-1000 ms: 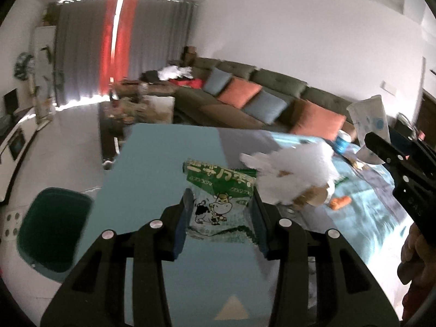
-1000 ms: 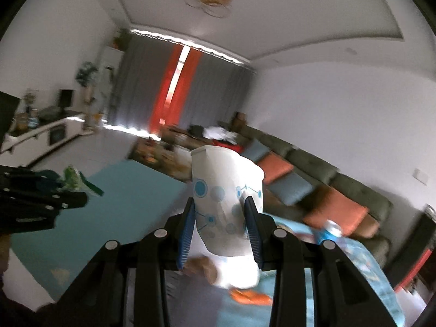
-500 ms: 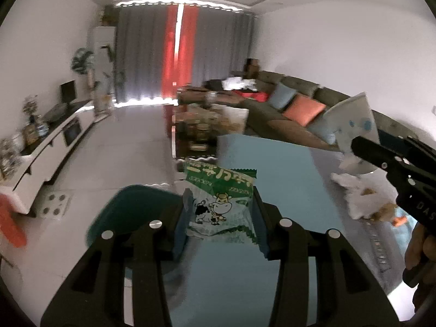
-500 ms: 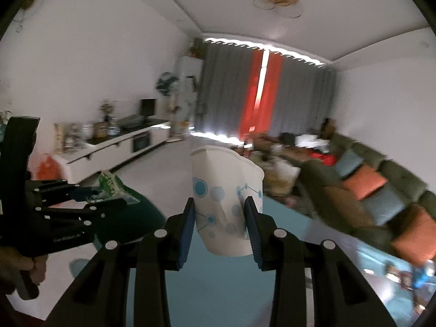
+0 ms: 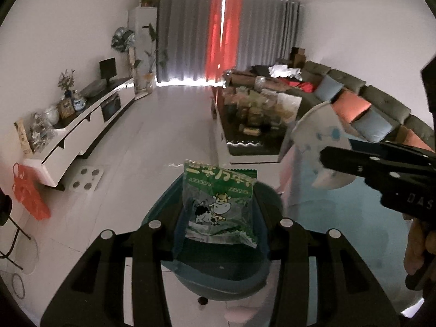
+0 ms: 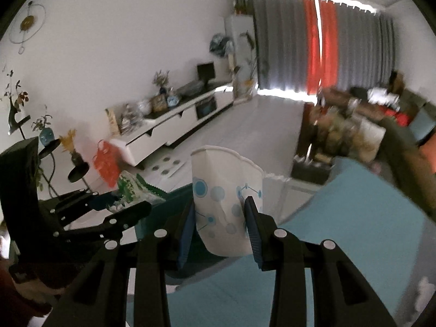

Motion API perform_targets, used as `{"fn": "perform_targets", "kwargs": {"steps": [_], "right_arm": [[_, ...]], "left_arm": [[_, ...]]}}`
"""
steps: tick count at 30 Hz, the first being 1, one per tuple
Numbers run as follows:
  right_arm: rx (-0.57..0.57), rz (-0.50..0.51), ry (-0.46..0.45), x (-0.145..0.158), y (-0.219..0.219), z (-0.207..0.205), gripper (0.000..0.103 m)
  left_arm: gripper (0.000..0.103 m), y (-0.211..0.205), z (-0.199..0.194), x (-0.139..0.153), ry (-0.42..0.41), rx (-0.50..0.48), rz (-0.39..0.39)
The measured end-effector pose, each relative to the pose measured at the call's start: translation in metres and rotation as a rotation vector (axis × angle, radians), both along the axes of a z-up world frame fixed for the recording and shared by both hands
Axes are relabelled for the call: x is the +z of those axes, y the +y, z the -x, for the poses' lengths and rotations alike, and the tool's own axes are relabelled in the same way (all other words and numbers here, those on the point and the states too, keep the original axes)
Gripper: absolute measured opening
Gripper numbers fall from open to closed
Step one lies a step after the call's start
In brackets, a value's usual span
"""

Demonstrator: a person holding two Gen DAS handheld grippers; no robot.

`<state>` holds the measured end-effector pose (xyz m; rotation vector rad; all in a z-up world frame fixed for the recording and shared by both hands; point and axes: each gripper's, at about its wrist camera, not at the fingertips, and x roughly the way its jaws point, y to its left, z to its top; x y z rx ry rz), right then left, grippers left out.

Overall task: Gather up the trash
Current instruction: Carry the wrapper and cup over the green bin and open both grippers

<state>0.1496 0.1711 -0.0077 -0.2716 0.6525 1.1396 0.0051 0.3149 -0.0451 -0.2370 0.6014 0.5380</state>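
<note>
The left tongs (image 5: 219,219) hold a green snack wrapper (image 5: 219,201) above the dark green bin (image 5: 218,272) beside the surface's edge. The right tongs (image 6: 220,219) grip a paper cup (image 6: 226,201) just past the blue surface (image 6: 354,218), near the bin.

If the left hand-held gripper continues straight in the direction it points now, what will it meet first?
Probably the dark teal bin. The left hand-held gripper, shut on the green snack wrapper, points down at the bin's opening, though depth is unclear.

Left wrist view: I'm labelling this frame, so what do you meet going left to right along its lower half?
Orange bag → green snack packet held in the left gripper → paper cup → right gripper.
</note>
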Motion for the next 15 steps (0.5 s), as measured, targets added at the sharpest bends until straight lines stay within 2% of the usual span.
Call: {"fn": "perform_targets", "kwargs": {"steps": [8,15], "right_arm": [[0.024,0.082,0.219,-0.042,0.041,-0.016,0.034],[0.033,0.183,0.337,-0.070,0.073,-0.027,0.035]], "left_arm": [[0.042,0.030,-0.045,-0.047,0.084,0.016,0.082],[0.042,0.047,-0.062,-0.079,0.106,0.015,0.157]]}}
